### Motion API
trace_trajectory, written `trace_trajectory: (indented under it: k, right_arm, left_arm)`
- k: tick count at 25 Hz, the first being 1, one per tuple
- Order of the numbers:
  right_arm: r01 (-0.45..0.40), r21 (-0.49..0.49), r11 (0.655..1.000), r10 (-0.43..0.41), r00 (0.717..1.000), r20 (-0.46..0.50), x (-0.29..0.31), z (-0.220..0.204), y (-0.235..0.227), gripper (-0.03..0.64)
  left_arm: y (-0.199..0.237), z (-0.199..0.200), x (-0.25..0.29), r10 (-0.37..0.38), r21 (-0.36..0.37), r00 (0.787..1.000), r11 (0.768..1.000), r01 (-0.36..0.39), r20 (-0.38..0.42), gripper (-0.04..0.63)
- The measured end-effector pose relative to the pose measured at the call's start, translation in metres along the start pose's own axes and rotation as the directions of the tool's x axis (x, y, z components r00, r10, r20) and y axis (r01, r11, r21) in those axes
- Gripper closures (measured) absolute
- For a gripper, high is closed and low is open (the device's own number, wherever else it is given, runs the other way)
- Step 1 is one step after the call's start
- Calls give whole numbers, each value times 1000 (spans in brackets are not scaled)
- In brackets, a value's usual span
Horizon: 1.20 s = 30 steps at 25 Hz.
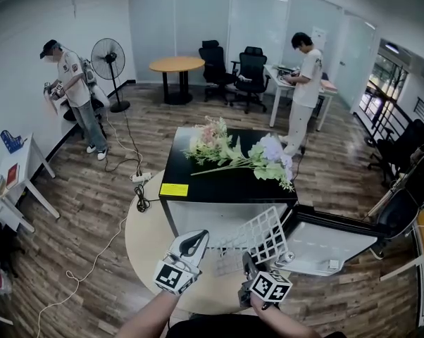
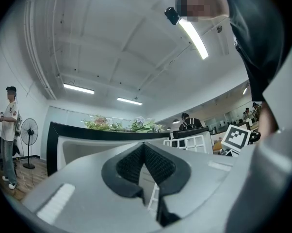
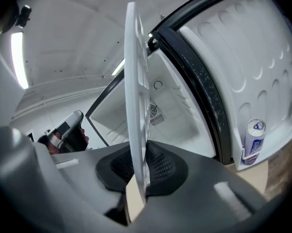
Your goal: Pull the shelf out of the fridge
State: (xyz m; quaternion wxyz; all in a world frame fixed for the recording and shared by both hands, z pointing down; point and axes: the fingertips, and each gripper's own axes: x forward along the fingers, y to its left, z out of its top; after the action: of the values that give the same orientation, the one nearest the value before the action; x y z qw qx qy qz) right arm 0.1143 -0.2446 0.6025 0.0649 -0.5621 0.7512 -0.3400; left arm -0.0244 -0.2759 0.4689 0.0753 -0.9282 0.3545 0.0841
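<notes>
Shelf [image 1: 258, 236] out of fridge [image 1: 219, 182], gripped edge-on.
One shelf pinched between nearly closed jaws of right gripper [image 1: 248, 260], tilted over near edge of table [image 1: 145, 248]; left gripper [image 1: 191, 243] closed, empty; one can [image 3: 255, 140] in open door [image 1: 325, 248].

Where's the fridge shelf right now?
Head view, lower centre: the shelf hangs tilted just in front of the open fridge, clamped in the right tongs, above the round table.

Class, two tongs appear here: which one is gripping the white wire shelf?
The right tongs: they pinch the shelf edge-on between their pads, while the left tongs are closed on nothing.
</notes>
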Motion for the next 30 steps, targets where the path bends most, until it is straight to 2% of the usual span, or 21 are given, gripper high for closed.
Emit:
trace_trajectory:
  k: [6,13,19,30]
  right_arm:
    - [42,-182,982,-38,999,27,-11,5,-5,580]
    - [96,-402,911,-60,993,101,-27,18,-3,580]
    - [141,-487,862,-75,985,153,-34,30,-4,580]
    - [213,-560,801,-70,962,266,-53,55,-7,580]
  left_arm:
    - [-4,-3,9,-16,-10,1000,1000,16,-1,595]
    - [-8,-7,17,-34,-18,999,999,34,-4,595]
    - [-9,-11,22,-47,-19,999,999,47,-9,595]
    - [-5,-25,21,-39,-24,999,999,39,-36,595]
